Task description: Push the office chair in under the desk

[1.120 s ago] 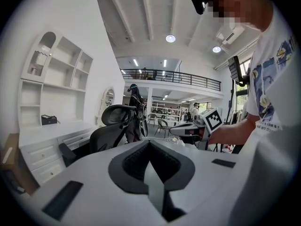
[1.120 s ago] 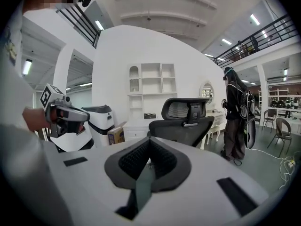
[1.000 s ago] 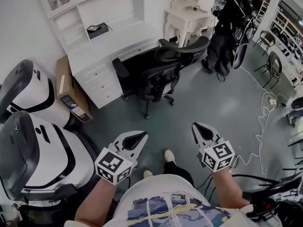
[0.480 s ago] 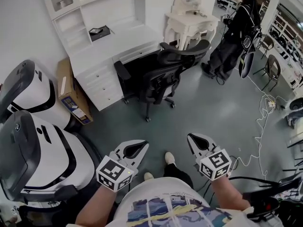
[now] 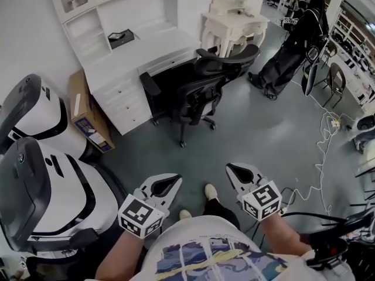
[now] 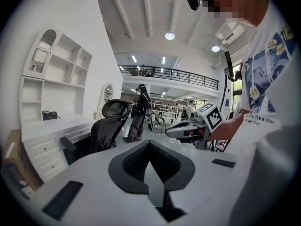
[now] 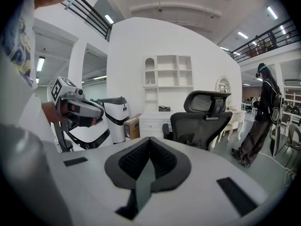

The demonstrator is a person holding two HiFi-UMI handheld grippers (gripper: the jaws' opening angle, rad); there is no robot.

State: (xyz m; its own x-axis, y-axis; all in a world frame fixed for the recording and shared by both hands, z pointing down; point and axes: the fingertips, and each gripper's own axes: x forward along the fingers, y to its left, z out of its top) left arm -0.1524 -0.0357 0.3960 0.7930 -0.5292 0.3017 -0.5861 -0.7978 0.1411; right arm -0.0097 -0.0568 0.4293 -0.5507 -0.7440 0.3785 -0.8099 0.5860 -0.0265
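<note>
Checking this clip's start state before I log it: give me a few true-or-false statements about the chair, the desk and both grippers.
1. The left gripper and the right gripper are both shut and empty. True.
2. The right gripper is touching the office chair. False: both grippers are well apart from it, with bare floor between.
3. A cardboard box sits on the floor beside the white desk. True.
4. The office chair is white. False: it is black.
5. Nobody else is in view. False: a person in dark clothes stands beyond the chair.
</note>
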